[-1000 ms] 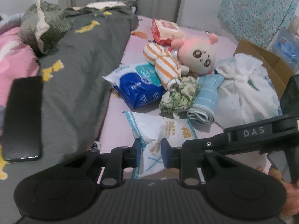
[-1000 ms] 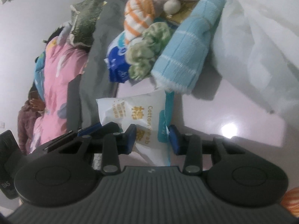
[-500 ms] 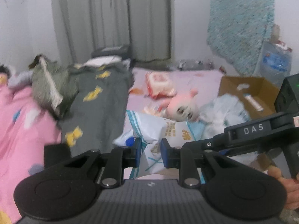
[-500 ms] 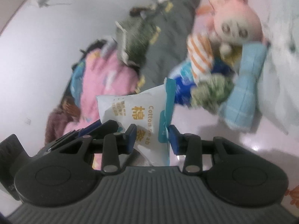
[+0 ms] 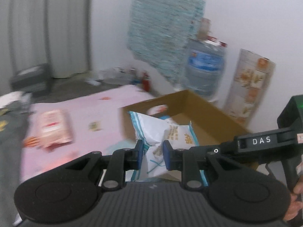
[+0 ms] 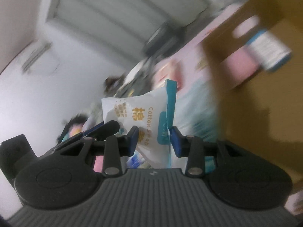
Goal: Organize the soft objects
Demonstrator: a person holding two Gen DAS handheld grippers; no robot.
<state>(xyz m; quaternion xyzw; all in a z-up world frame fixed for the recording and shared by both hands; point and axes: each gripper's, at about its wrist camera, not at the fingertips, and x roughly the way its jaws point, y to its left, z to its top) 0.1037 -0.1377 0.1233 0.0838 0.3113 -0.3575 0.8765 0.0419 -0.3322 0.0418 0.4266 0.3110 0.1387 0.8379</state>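
Clearly both tongs are clamped on one soft white packet of cotton swabs: the left tongs pinch its crumpled middle, and the right tongs hold it by the teal sealed edge. The packet hangs in the air between them, in front of the open cardboard box that stands on the pink bed.

To do this step well, I judge the packet should be carried over the near wall of the box until it is fully above the opening, then lowered before either grip lets go. Moving both tongs together keeps the thin film from stretching or tearing. Something white and blue already lies inside the box, so the packet is best set beside it. The views are blurred, so slowing down first would help.
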